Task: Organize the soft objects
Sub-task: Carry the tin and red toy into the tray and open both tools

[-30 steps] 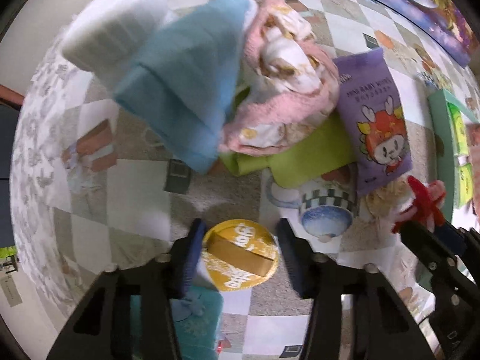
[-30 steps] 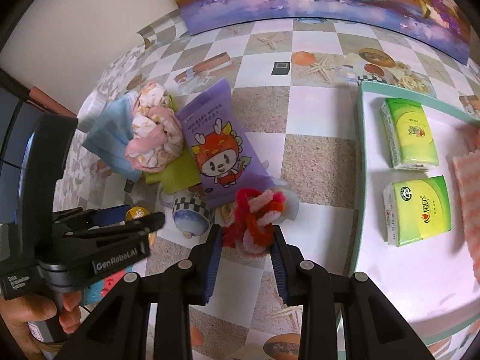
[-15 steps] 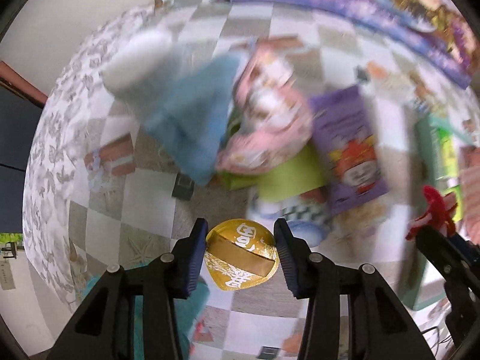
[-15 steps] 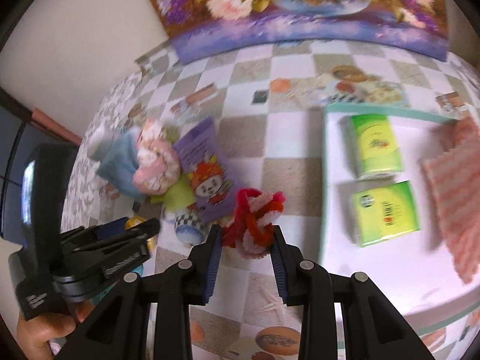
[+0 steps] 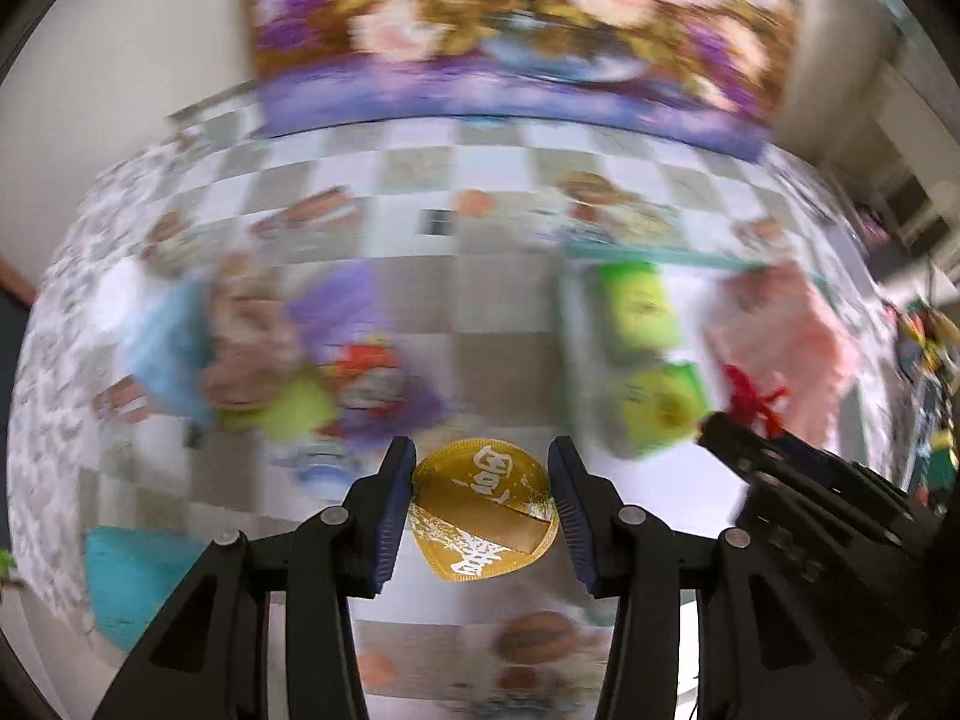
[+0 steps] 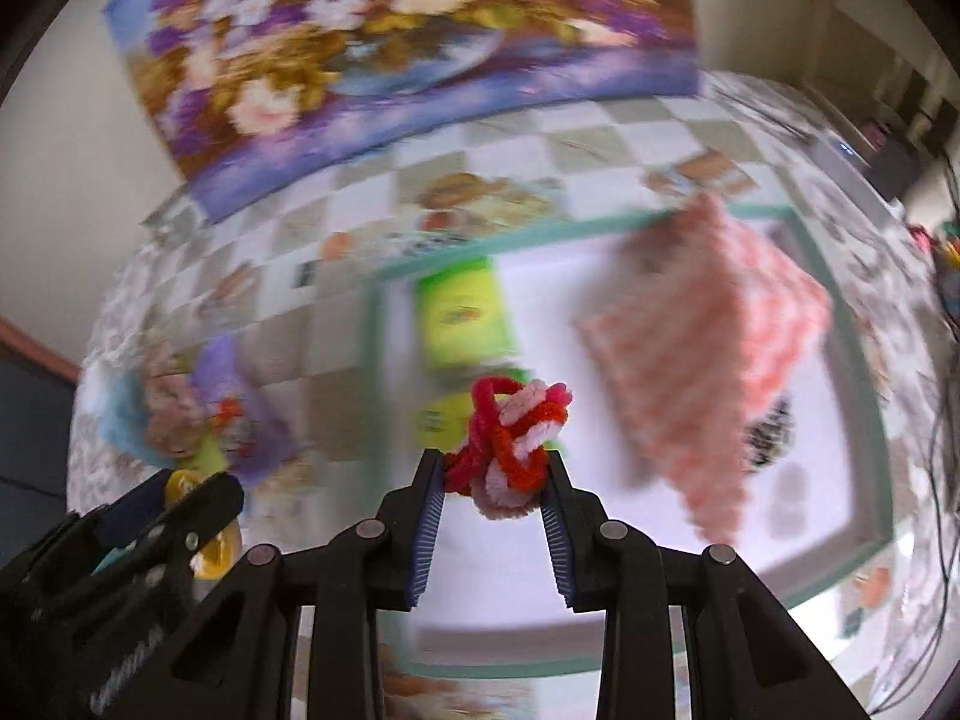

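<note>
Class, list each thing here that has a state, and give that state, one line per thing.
Left gripper: shut on gold pouch.
Right gripper: shut on pipe-cleaner knot, held above tray.
Pink cloth: lying in tray.
Green tissue pack: lying in tray.

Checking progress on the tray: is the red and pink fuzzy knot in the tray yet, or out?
Out: the right claw holds the fuzzy knot above the tray.
</note>
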A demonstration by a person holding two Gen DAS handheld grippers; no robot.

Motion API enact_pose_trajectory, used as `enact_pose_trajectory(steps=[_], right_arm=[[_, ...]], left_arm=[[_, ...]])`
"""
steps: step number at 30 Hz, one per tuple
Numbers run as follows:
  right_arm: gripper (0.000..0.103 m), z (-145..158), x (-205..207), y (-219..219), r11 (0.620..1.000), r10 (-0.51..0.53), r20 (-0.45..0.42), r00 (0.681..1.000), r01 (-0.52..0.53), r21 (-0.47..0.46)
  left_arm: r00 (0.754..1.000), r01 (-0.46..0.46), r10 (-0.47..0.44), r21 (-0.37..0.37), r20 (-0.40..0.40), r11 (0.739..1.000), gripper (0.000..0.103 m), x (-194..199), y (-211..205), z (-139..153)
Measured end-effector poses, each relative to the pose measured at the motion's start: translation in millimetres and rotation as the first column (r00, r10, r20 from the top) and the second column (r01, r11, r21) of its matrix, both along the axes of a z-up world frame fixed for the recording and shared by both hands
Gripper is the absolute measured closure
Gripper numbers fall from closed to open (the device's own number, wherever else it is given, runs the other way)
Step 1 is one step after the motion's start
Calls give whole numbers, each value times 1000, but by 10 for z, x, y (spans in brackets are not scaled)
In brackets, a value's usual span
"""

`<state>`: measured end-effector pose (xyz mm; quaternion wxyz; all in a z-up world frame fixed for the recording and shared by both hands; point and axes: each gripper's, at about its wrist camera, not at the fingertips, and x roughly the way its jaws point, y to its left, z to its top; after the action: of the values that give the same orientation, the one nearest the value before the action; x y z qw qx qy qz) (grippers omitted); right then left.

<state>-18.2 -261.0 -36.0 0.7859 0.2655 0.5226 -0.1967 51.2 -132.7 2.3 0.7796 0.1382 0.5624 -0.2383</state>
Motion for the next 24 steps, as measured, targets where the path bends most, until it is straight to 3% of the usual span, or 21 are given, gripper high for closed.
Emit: enact_pose_trajectory(steps=[5,10,12,13,17,19,20,24], right_arm=[[69,-169,-265,-372,994,-106,-60,992,107,11],[68,-252,-458,-594,984,-171,-75,982,174,42],[68,-237,-493,-638,981,-185,-70,980,189,45],[68,-223,-504,-648,980,-190,-67,979,193,43],[64,-138,-494,-623,982,-187,-53,981,188,19],[44,-116,-478,-616,982,-186,-44,981,187,13],[43,-119,-472,-612,982,-188,-46,981,189,11],[43,-122,-451,-586,982,-190,-56,980,190,-1]], left_arm=[[994,110,-109,19,-30,994,54,-279,-372,-148],[982,130,-134,-43,-132,991,51,-326,-513,-323],[980,124,-130,-50,-149,991,38,-329,-520,-344],[981,119,-126,-52,-149,992,37,-323,-509,-339],[988,44,-55,-76,-147,996,36,-176,-324,-293],[989,-8,-3,-73,-150,997,33,-86,-197,-307],[988,-45,35,-66,-148,997,25,-12,-115,-312],[976,-180,171,-56,-136,982,24,257,223,-301]])
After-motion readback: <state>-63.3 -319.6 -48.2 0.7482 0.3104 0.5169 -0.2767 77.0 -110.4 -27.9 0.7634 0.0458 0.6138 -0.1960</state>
